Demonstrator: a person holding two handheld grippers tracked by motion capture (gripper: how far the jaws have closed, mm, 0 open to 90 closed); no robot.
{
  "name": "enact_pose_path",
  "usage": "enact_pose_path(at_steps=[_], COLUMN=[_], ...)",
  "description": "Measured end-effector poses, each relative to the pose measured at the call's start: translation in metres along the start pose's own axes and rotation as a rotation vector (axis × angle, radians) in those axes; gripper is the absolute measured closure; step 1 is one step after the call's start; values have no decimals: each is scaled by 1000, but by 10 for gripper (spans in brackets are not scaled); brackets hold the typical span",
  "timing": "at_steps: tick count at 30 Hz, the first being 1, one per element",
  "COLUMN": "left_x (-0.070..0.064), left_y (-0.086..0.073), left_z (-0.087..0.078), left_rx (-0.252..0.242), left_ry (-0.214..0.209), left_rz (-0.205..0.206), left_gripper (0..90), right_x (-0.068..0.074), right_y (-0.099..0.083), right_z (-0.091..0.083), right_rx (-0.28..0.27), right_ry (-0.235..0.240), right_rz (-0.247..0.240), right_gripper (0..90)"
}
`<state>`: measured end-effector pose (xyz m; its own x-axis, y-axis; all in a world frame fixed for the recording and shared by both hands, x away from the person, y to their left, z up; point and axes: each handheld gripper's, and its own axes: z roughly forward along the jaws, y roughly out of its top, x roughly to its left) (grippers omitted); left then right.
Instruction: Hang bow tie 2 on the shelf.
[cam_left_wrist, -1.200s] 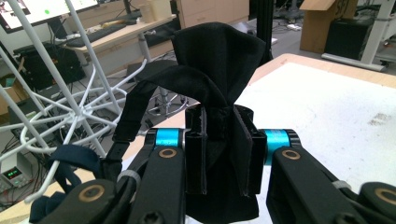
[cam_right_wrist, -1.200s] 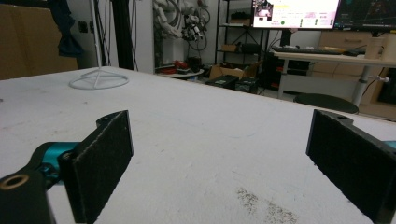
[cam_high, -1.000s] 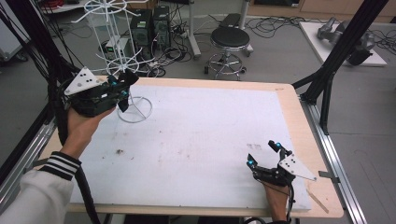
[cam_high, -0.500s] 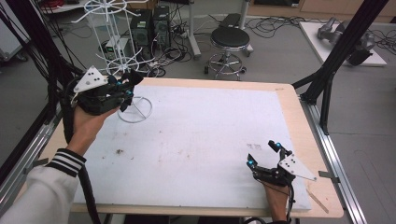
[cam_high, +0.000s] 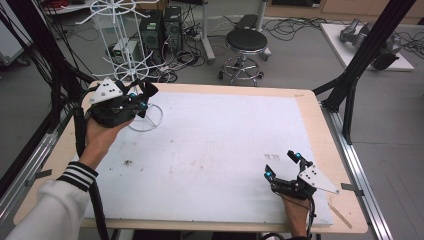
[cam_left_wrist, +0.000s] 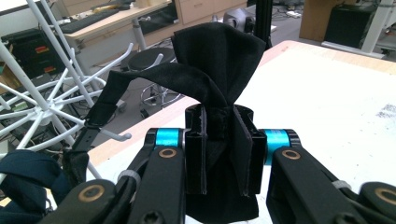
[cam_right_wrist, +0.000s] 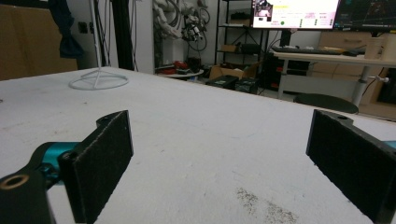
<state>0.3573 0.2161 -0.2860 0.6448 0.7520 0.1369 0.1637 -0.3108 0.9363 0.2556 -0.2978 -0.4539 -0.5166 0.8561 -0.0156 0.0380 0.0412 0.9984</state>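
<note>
Right gripper (cam_high: 283, 165) rests at the near right of the tabletop (cam_high: 225, 145), jaws spread, holding nothing. At far left, the left gripper (cam_left_wrist: 219, 140) pinches a bunched black fabric item with a strap (cam_left_wrist: 210, 70), held just beside the white wire rack (cam_high: 131, 65). Recommendation: raise the strap clear, then loop it squarely over a rack hook before letting go.

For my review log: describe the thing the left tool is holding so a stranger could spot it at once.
Find the white wire rack at the table's far left corner. Just in front of it, the left tool is shut on a black fabric item with a strap. It is the only soft, dark cloth over the white table.
</note>
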Motion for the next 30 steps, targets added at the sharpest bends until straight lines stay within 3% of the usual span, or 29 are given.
enact_pose_path(at_steps=[15,30], left_x=[-2,0], left_y=[-15,-33], left_z=[8,18], left_rx=[31,58], left_ry=[-9,-20], left_rz=[-21,-72], left_gripper=[760,760], right_x=[0,0], right_y=[0,0], right_z=[0,0], right_rx=[1,-1], right_ry=[0,2], right_rz=[-3,-2], right_gripper=[65,65])
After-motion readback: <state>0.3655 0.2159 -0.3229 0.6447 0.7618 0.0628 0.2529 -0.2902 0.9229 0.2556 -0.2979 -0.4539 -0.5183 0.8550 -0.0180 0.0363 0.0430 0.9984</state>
